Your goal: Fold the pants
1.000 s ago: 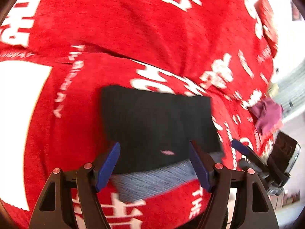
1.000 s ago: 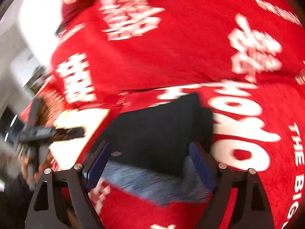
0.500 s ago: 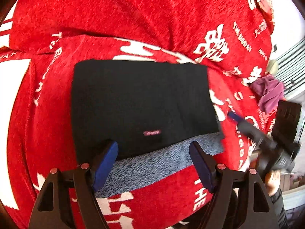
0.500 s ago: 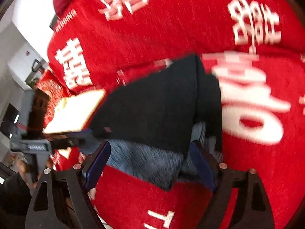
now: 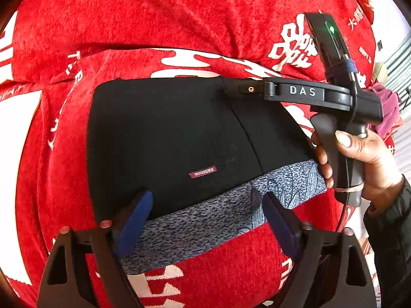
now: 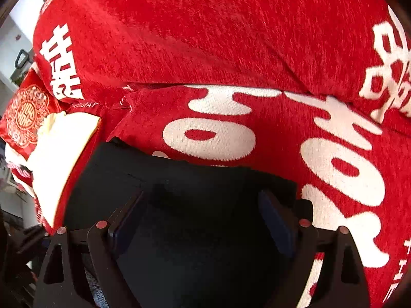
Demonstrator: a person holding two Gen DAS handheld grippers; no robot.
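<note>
Left wrist view: black pants (image 5: 179, 138) folded into a compact rectangle at frame centre, grey-blue marled waistband (image 5: 218, 215) along the lower edge, small maroon label (image 5: 203, 172) just above it. Resting flat on a red blanket (image 5: 154, 20) printed with white characters. Left gripper (image 5: 205, 220) low in the frame, blue fingers (image 5: 133, 220) spread wide and holding nothing, hovering over the waistband; whether touching it, cannot tell. Right gripper (image 5: 250, 89) reaching in from the right of the frame, tip over the upper right corner of the fold, handle held in the right hand (image 5: 359, 159).

Right wrist view: same black pants (image 6: 195, 205) filling the lower centre, right gripper (image 6: 203, 220) spread wide too, nothing between the fingers, dark cloth showing through the gap. Pale cloth (image 6: 59, 154) at left edge, beside the pants on the blanket.

Likely step: folding nearly or fully finished, with a last tidy or press of the bundle in hand. Next move probably calls for smoothing the upper right corner, squaring the edges, or clamping the waistband edge for one more fold; soft fabric likely to slip out of line if dragged.
</note>
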